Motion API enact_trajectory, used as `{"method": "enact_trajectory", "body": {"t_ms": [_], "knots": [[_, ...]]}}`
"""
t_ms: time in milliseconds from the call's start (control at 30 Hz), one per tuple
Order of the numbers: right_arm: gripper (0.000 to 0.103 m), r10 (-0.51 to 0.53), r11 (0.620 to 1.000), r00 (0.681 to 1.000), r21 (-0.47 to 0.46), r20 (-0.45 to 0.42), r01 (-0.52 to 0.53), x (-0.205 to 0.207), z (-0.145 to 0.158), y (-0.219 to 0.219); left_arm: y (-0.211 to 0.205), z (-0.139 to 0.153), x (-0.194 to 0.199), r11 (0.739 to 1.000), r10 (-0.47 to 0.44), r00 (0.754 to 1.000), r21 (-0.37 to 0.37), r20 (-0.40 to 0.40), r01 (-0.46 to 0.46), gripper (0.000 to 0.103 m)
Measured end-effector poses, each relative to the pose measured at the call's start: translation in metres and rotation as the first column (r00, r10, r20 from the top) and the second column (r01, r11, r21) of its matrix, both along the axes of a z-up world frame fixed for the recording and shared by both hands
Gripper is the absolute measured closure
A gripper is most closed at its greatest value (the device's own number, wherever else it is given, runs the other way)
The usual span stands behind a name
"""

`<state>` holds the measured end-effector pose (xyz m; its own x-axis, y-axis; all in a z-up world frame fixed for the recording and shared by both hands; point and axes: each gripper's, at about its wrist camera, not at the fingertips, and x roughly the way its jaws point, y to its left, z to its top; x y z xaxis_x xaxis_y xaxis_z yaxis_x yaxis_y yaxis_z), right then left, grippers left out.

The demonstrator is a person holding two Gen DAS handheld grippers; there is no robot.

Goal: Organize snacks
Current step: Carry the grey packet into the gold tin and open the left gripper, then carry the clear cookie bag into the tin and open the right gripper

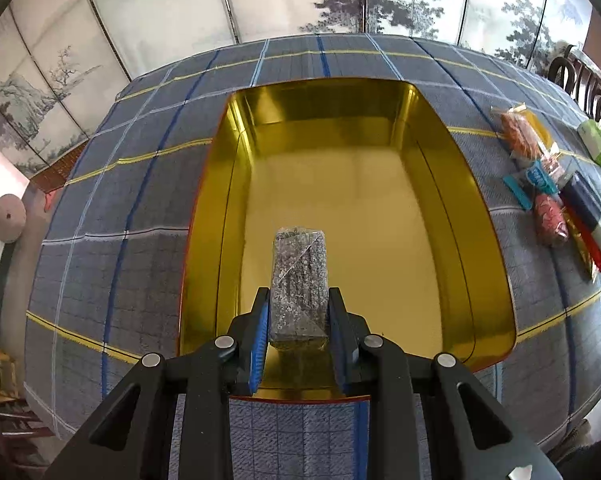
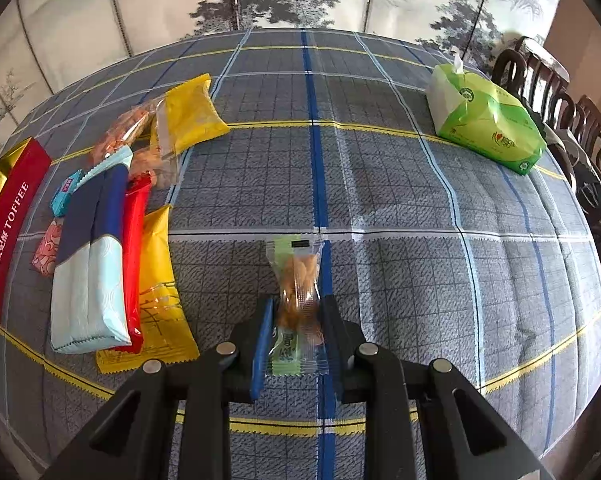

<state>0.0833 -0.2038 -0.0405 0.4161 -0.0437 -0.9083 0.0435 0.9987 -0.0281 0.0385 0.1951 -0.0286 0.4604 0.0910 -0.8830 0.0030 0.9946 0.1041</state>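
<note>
Both my grippers are clamped on snacks, one over the tin and one over the table.

My left gripper [image 1: 298, 312] pinches a clear-wrapped, dark speckled bar [image 1: 299, 276] above the open gold metal tin [image 1: 216, 216]. My right gripper [image 2: 296, 320] squeezes a small clear-and-green nut packet [image 2: 298, 280] over the grey plaid tablecloth [image 2: 400, 208]; the pile of bright wrapped snacks [image 2: 112, 240] lies to its left.

Gold-lined rectangular tin [image 1: 380, 128] fills centre of the left wrist view, its floor bare beyond the gripped speckled bar [image 1: 299, 280], walls hemming all sides; in the right wrist view, heap of snack packets [image 2: 100, 240] crowds left, green tissue pack [image 2: 484, 120] upper right, plaid cloth [image 2: 400, 200] between lies open.
</note>
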Motion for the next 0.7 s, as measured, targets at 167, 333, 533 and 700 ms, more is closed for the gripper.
{"method": "enact_trajectory", "body": {"t_ms": [167,333,533,700], "knots": [[0.083,-0.016,1.000,1.000,0.001,0.008,0.016,-0.002,0.002,0.000,0.004,-0.005,0.000,1.000,0.009,1.000,-0.011,-0.004,-0.009,0.079],[0.084,-0.030,0.999,0.999,-0.014,0.043,0.031,-0.003,0.011,-0.001,0.008,-0.007,0.001,1.000,0.023,1.000,-0.014,0.000,-0.023,0.076],[0.084,-0.060,0.998,0.992,-0.013,0.110,0.062,-0.005,0.034,-0.003,0.009,-0.002,0.001,0.999,0.031,0.999,-0.027,0.017,-0.031,0.067],[0.083,-0.036,0.999,0.985,0.004,0.166,0.036,-0.006,0.060,0.015,0.004,0.010,-0.004,1.000,0.026,0.997,-0.018,0.066,-0.025,0.054]]}}
